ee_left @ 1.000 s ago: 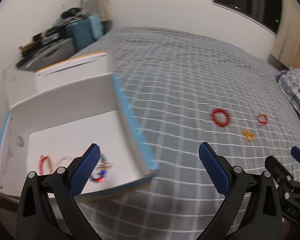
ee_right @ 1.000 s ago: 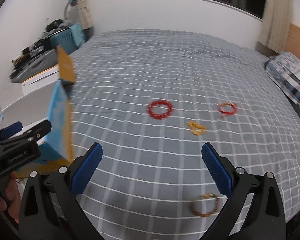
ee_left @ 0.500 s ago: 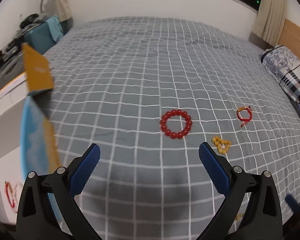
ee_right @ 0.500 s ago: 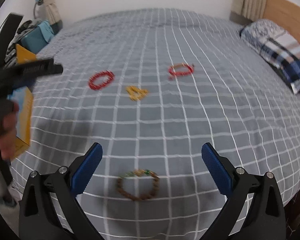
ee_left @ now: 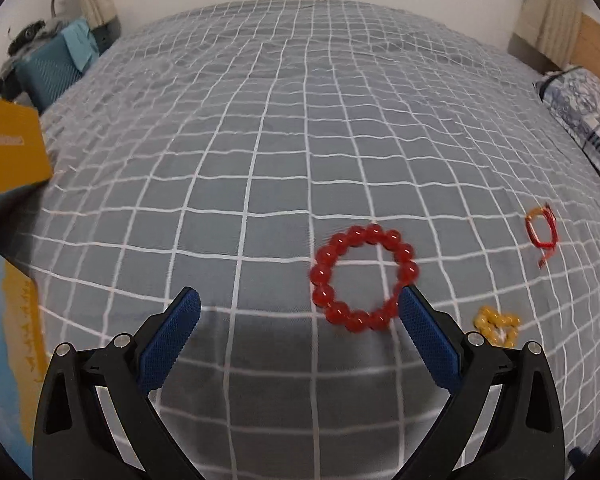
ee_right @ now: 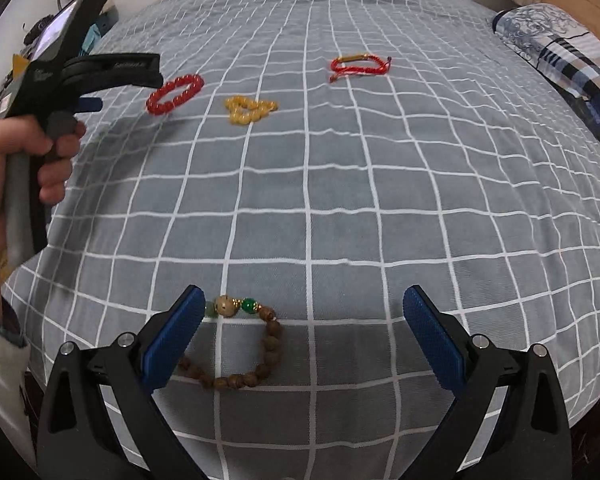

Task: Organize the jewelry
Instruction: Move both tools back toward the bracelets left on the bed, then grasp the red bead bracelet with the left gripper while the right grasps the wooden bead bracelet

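A red bead bracelet (ee_left: pixel 363 278) lies on the grey checked bed. My left gripper (ee_left: pixel 299 304) is open and empty just above and near it; its right finger overlaps the bracelet's edge. A yellow bead bracelet (ee_left: pixel 496 325) and a red cord bracelet (ee_left: pixel 542 230) lie to the right. In the right wrist view my right gripper (ee_right: pixel 303 304) is open and empty over a brown wooden bead bracelet (ee_right: pixel 246 350) with green beads, near its left finger. The red bead bracelet (ee_right: pixel 175 93), yellow bracelet (ee_right: pixel 250 109) and cord bracelet (ee_right: pixel 360 65) lie farther back.
The yellow and blue box (ee_left: pixel 8 208) stands at the left edge of the bed. A checked pillow (ee_right: pixel 560 52) lies at the far right. A blue case (ee_left: pixel 50 74) sits beyond the bed's left corner. The hand holding the left gripper (ee_right: pixel 32 148) is at left.
My left gripper swung right away from the box and came down close to the red bead bracelet. My right gripper moved down and nearer to the brown bead bracelet.
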